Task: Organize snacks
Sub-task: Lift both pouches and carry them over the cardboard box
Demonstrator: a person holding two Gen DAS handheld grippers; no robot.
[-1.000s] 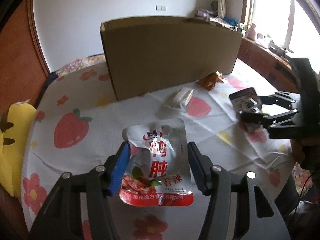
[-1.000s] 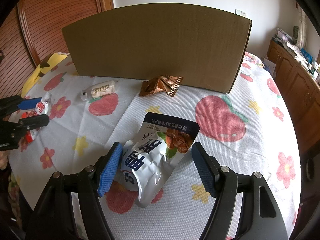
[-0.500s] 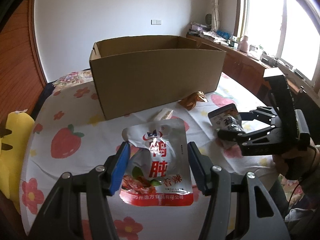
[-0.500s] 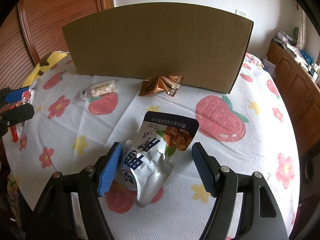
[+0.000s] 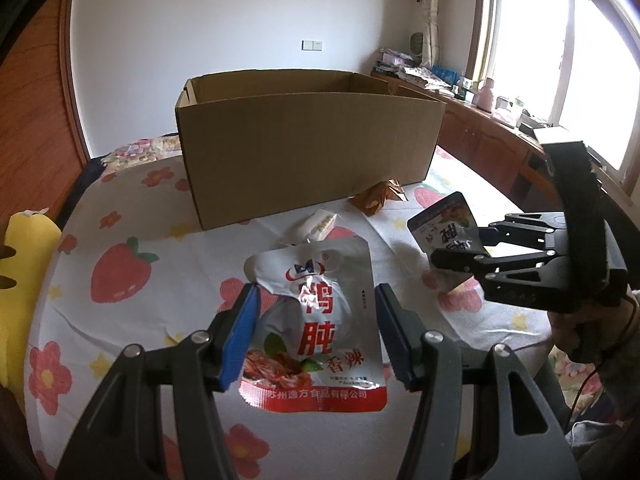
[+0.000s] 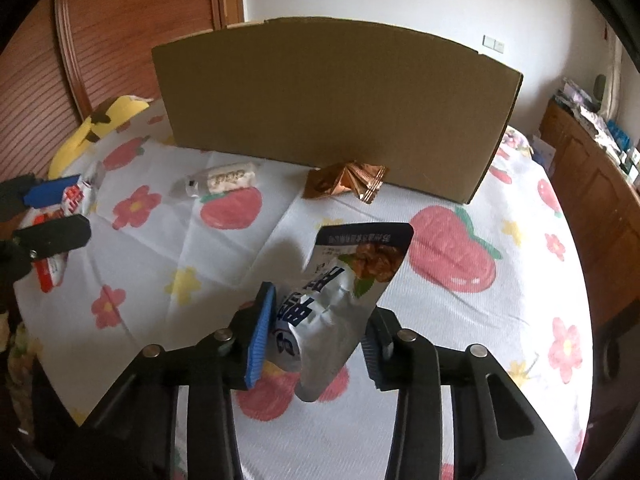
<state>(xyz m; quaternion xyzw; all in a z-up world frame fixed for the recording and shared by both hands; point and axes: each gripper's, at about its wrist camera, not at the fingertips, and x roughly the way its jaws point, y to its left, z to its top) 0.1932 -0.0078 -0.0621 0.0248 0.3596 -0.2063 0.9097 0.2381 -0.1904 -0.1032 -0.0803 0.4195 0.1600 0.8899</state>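
My left gripper [image 5: 316, 330] is shut on a red and white snack pouch [image 5: 320, 328] and holds it above the table. My right gripper [image 6: 318, 336] is shut on a blue and silver snack pouch [image 6: 340, 300] and holds it lifted off the cloth; it also shows in the left wrist view [image 5: 442, 232]. An open cardboard box [image 5: 308, 148] stands at the back of the table, its long wall toward me [image 6: 332, 108]. A white wrapped snack [image 6: 224, 178] and a copper foil packet [image 6: 346, 184] lie in front of the box.
The table has a white cloth with strawberries and flowers [image 6: 452, 256]. A yellow plush toy [image 6: 100, 124] lies at the left edge. A wooden cabinet with clutter [image 5: 480, 136] runs along the right under the window.
Both grippers have risen with their pouches. The right gripper's jaws have closed in on the blue pouch. The box's open top now shows in the left wrist view.
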